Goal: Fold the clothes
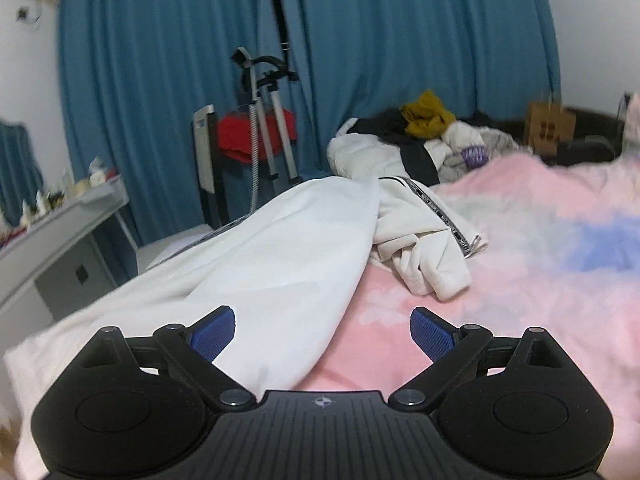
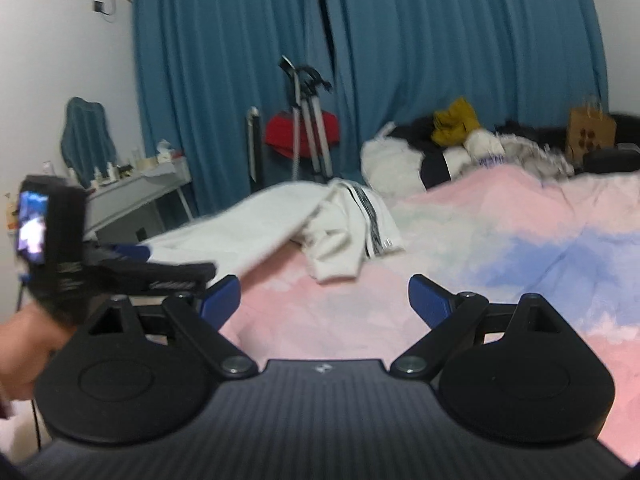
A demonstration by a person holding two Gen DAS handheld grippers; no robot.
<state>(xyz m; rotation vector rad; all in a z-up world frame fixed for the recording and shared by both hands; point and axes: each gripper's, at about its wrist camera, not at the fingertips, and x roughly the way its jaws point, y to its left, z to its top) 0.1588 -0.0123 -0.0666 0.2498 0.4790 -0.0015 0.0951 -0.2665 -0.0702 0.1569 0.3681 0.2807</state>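
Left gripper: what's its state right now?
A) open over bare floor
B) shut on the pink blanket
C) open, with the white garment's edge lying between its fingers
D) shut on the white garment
C. In the left wrist view the left gripper has its blue fingers spread wide apart, and the edge of the white garment lies between them on the pink blanket, not clamped.

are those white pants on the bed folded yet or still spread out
Not folded. The white pants lie stretched across the pink bedspread, one leg long and flat, the far end bunched in a crumpled heap. Both claws are open, holding nothing.
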